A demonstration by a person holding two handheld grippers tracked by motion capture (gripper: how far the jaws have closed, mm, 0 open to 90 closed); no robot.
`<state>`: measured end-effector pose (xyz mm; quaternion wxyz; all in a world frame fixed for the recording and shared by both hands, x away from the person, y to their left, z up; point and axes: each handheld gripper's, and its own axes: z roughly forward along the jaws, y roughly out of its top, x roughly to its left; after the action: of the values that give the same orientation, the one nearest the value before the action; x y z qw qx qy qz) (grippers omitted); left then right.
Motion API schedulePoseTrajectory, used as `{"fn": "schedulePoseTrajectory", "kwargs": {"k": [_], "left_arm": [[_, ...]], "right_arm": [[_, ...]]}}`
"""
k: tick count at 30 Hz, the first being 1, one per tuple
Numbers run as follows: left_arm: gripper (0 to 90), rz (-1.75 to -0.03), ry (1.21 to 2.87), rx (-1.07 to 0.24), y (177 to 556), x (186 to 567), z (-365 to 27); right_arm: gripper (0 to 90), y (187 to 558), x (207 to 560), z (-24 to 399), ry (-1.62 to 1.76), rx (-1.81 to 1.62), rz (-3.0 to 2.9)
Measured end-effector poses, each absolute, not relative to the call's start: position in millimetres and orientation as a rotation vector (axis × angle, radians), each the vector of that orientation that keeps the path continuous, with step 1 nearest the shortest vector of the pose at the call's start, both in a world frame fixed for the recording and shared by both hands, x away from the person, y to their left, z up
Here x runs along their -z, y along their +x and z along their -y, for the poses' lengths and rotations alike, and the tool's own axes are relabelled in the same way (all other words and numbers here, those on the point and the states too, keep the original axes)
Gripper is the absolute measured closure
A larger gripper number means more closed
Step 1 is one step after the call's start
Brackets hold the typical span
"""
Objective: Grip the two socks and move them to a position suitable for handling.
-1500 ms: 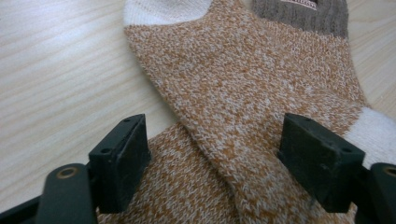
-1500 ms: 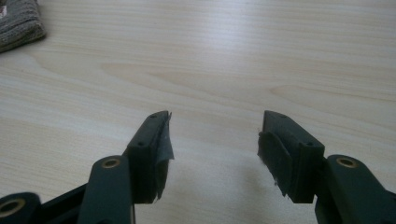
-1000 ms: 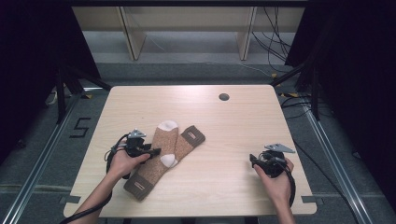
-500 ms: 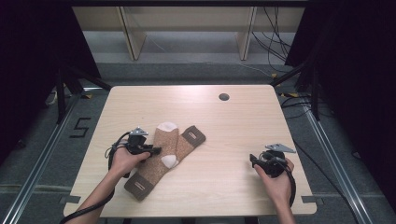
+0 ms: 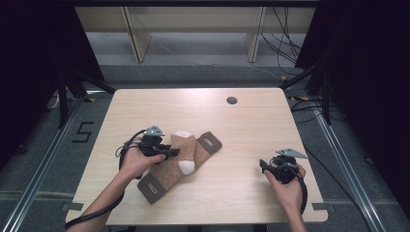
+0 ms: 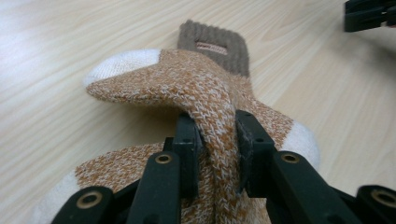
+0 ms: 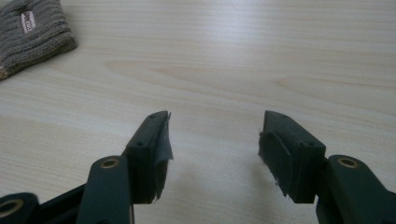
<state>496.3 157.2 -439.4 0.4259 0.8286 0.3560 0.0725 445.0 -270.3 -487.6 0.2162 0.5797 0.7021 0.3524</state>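
While my left gripper (image 6: 210,140) is pinching a fold of the upper sock (image 6: 196,88), I am judging it best lifted slowly, the right gripper (image 7: 215,140) waiting with jaws apart over the counter (image 7: 261,60).

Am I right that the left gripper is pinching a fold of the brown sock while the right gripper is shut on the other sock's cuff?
Not quite: the right gripper is open over bare table, as the right gripper view shows. The left gripper does pinch the brown sock.
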Motion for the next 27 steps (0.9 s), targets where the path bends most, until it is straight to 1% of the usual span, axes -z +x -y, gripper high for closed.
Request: {"fn": "schedulePoseTrajectory", "kwargs": {"k": [2,7,13,17,20,22,23,24,25,26,27], "left_arm": [[72.2,-0.856,2.078,-0.174,496,434,-149],[72.0,-0.788,2.1,-0.148,494,425,-127],[71.7,-0.742,2.137,-0.134,496,427,-106],[71.1,-0.766,2.181,-0.11,507,445,-95],[69.9,-0.806,2.197,-0.078,516,464,-94],[68.5,-0.82,2.197,-0.069,518,468,-94],[67.7,-0.851,2.197,-0.068,523,478,-95],[66.4,-0.841,2.222,-0.07,525,480,-97],[65.2,-0.872,2.194,-0.063,525,484,-96],[63.3,-0.847,2.241,-0.082,527,485,-99],[59.1,-0.873,2.217,-0.098,527,487,-98]], "right_arm": [[42.8,444,487,268,1.657,-0.98,-1.939],[42.8,444,487,272,1.603,-0.969,-1.947],[42.9,444,486,273,1.614,-0.979,-1.944],[42.9,444,486,273,1.613,-0.98,-1.946],[42.8,444,487,273,1.605,-0.979,-1.948],[42.9,444,486,271,1.623,-0.98,-1.947],[42.9,444,487,271,1.602,-0.973,-1.948],[42.8,444,487,268,1.648,-0.985,-1.936],[42.9,444,487,271,1.605,-0.966,-1.947],[42.9,444,488,267,1.643,-1.001,-1.934],[42.8,444,488,267,1.641,-1.008,-1.935]]}}
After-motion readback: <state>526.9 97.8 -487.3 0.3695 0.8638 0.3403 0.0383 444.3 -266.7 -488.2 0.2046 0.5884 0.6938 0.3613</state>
